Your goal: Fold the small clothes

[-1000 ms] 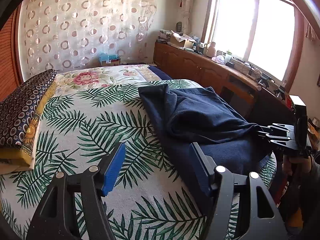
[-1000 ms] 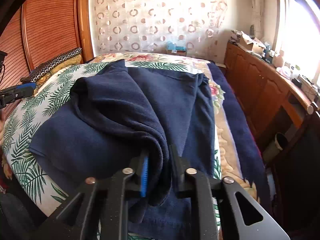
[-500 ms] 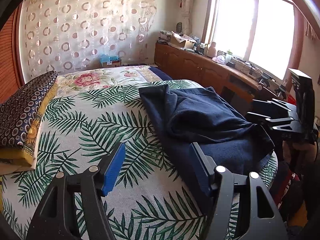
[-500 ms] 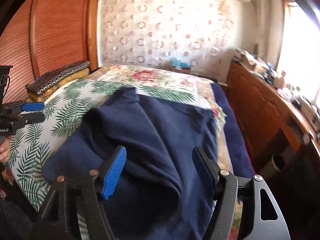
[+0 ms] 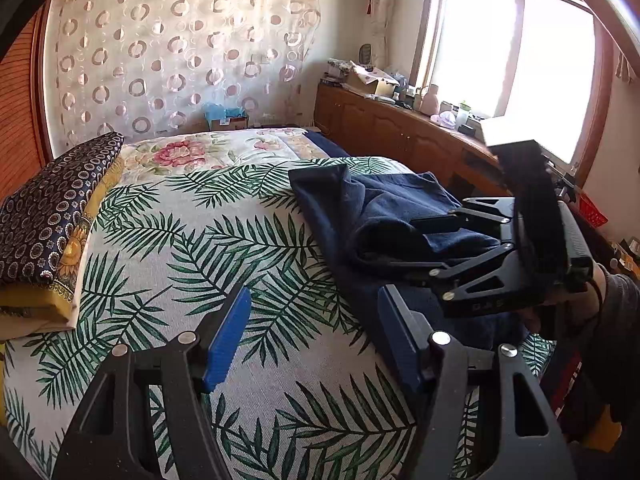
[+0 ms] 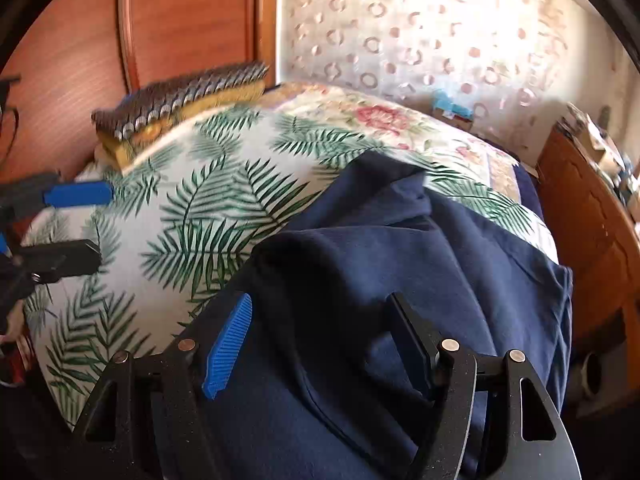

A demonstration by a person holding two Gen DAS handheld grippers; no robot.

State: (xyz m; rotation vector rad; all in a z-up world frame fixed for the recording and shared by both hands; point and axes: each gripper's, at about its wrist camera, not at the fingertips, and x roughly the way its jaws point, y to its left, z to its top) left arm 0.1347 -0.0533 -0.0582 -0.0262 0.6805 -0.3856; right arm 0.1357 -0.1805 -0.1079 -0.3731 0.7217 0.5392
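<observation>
Navy blue fleece garment [image 6: 400,264] is lying crumpled on the bed w/ the white palm-leaf print cover [image 5: 192,248], over toward the cover's 3 o'clock side in the left wrist view, one flap folded back over the rest. In the right wrist view it fills the lower middle and runs from about 12 down to 6, edge hanging off the mattress on the right.

Left tool [image 5: 314,336] sits w/ its jaws spread wide, nothing between the blue pads, just bedcover showing through the gap. The dark pad on its right side is just at the garment's near edge, can't tell if it's actually touching.

Right tool [image 6: 320,340] is also spread apart and empty, hovering over the fleece w/ fabric visible between the fingers [image 6: 228,348] but not pinched. From the left cam you see it coming in at 3 o'clock over the garment, held by a hand [image 5: 592,296] w/ a grey sleeve.

Other stuff: dark patterned folded cushion stack [image 5: 52,216] at 9 o'clock by the headboard, wooden cabinet run [image 5: 400,132] under the window at about 2, circle-print sheer curtain [image 5: 180,60] at 12.
</observation>
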